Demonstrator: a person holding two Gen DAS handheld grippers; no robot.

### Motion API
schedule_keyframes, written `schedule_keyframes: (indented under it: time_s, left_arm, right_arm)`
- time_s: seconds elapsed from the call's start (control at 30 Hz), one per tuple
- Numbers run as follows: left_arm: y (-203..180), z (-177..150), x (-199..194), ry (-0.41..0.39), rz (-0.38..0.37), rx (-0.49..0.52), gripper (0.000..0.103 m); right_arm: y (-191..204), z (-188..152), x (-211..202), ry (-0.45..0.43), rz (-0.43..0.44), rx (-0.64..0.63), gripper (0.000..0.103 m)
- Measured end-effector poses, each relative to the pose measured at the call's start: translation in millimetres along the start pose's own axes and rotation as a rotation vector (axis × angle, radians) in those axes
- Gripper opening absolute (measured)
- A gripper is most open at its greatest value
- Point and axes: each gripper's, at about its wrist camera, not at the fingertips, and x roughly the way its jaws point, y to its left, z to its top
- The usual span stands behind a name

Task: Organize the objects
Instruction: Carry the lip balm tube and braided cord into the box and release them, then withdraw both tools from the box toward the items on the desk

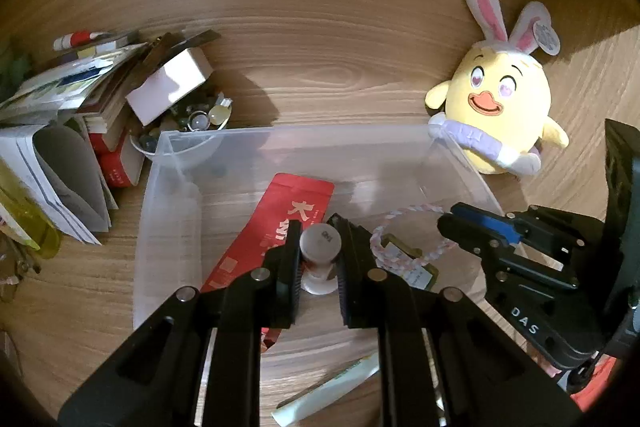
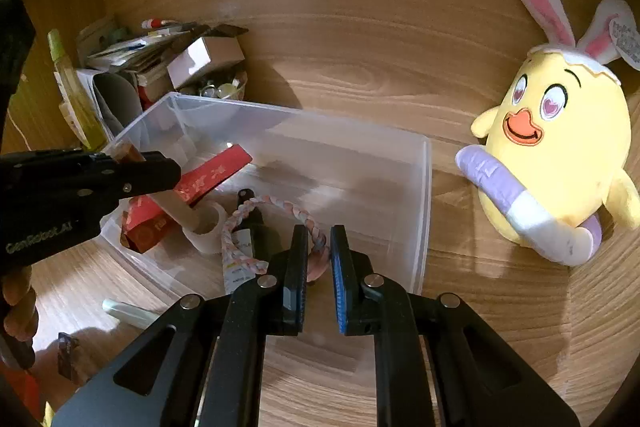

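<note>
A heap of books and papers (image 1: 68, 115) sits far left beside a bowl of trinkets (image 1: 192, 125). The clear plastic bin (image 1: 168, 187) holds a red packet (image 1: 276, 227) and a braided rope (image 2: 256, 227). The left gripper (image 1: 319, 259) clamps a small white bottle (image 1: 320, 255) over the bin. The right gripper (image 2: 319, 267) hangs released by the rope. A yellow chick plush (image 2: 560, 147) sits rightmost.
</note>
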Motion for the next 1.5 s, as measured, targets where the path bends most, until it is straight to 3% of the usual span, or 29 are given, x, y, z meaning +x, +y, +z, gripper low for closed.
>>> schedule_keyframes:
  time_s: [0.27,0.4,0.57,0.7,1.07,1.4,1.5]
  left_arm:
    - [5.9,0.7,-2.9,0.013,0.01,-0.021,0.015]
    - [6.4,0.2,-13.7,-0.013,0.034,-0.011,0.024]
    - [7.2,-2.1,-27.8,-0.031,0.044,-0.001,0.026]
    - [9.0,-8.7,-40.5,-0.05,0.059,0.004,0.035]
    - [23.1,-45.4,-76.5,-0.08,0.106,-0.007,0.064]
    - [29.0,-89.9,-100.1,-0.071,0.137,-0.017,0.085]
    - [31.5,-104.2,-101.1,-0.053,0.144,-0.019,0.086]
  right_arm:
    - [0.1,1.7,-1.4,-0.003,0.002,0.011,0.011]
    - [0.4,3.4,-6.9,-0.013,0.011,0.015,0.014]
    - [5.2,5.9,-17.7,-0.036,0.011,0.003,0.016]
    - [8.3,5.5,-30.9,-0.06,0.017,-0.004,0.019]
    - [19.7,-12.9,-69.0,-0.122,0.033,-0.018,0.051]
    - [32.3,-39.4,-80.9,-0.108,0.047,-0.013,0.055]
    - [35.5,-48.6,-80.1,-0.09,0.047,-0.013,0.055]
